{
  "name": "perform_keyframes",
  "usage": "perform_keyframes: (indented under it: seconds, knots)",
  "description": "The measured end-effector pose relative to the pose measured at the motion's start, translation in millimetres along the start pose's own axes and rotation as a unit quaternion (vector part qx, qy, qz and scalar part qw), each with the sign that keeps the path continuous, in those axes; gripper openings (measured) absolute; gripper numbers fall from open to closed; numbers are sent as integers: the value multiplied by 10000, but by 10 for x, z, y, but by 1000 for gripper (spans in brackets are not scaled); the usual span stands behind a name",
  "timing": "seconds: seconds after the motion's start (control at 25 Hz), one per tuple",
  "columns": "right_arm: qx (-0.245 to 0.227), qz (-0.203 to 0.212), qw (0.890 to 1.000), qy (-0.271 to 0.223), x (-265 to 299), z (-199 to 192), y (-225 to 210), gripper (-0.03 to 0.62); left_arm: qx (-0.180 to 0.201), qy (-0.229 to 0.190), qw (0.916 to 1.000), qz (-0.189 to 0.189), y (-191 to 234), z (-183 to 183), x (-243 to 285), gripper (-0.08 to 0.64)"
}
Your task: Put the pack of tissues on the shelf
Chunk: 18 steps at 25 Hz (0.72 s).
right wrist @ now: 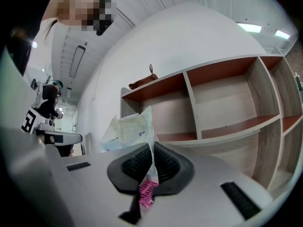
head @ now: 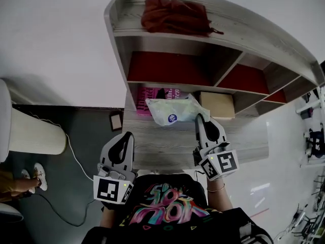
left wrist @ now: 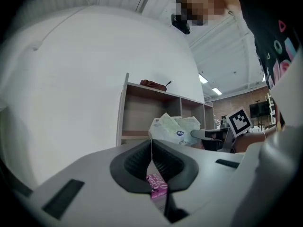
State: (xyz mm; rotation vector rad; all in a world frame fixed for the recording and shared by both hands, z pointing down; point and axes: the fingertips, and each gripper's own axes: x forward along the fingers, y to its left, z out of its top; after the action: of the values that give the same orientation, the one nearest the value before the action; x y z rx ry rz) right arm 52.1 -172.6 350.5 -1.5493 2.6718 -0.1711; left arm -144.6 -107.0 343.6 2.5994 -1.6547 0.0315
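The soft pale-green plastic pack of tissues with a round blue label hangs above the far edge of the grey wood-grain table, just in front of the lower row of the grey shelf unit. Its long axis runs crosswise, roughly parallel to the shelf front. The right tongs are pressed together on the wrapper film at the pack's right end, so the pack lies ahead and to the left of them, between them and the shelf. The left tongs are closed on nothing and sit well apart, near the table's front-left. The right hand is plainly the nearer one.

Straight behind the pack, a pink printed box fills the lower-left compartment and a brown cardboard box stands in the one beside it. Both seem to block a flat push forward. The red-backed compartments above look bare, and I judge them the freer target, reached by lifting. A dark red cloth bag lies on the top board.
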Motion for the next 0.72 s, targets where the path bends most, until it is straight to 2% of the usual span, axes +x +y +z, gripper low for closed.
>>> perform_keyframes:
  seconds: [0.2,0.72]
  knots:
    - [28,-127,9999,-12,-89,43,-82,17,-60,13,9998,-198,-85,-43,100,25]
    - [-76,-214,9997,-33,-121,44,-183,17,-76,-61,9996,-258,-139,-57,236,25]
